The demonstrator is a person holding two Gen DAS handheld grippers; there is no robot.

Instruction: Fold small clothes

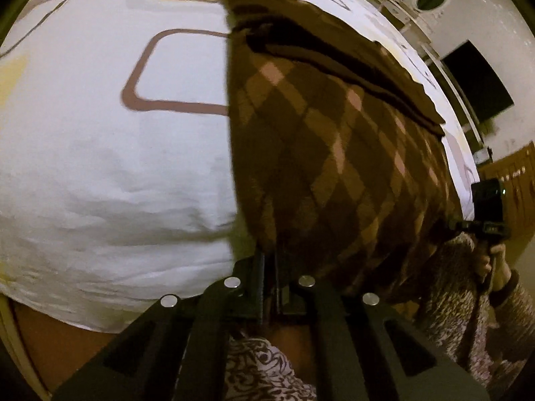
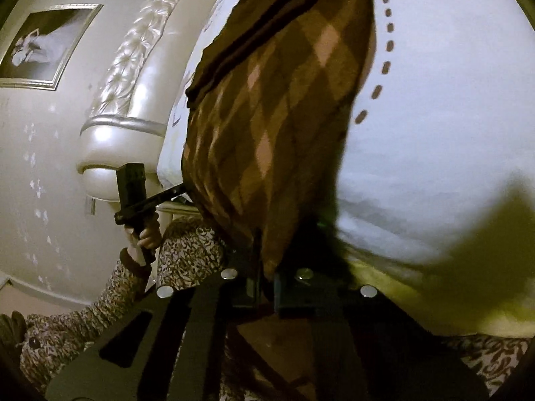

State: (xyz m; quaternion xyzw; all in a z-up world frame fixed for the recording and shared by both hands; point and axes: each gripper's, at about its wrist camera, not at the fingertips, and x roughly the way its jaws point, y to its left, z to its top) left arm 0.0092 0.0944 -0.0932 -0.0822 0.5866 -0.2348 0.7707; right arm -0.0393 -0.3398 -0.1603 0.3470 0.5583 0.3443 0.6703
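Note:
A brown knit garment with an argyle diamond pattern (image 1: pixel 327 140) is stretched above a white bed sheet (image 1: pixel 100 167). My left gripper (image 1: pixel 269 257) is shut on its near left corner. My right gripper (image 2: pixel 265 274) is shut on the other near corner of the same garment (image 2: pixel 267 117). The garment hangs taut between the two grippers, and its far dark-trimmed edge rests on the bed. The right gripper shows in the left wrist view (image 1: pixel 488 207), and the left gripper shows in the right wrist view (image 2: pixel 133 193). Cloth hides the fingertips of both.
The bed sheet (image 2: pixel 434 117) has brown and yellow printed shapes. A padded silver headboard (image 2: pixel 133 67) and a framed picture (image 2: pixel 46 43) stand on the left of the right wrist view. A dark screen (image 1: pixel 474 83) hangs on the wall. The person's patterned sleeves lie close below.

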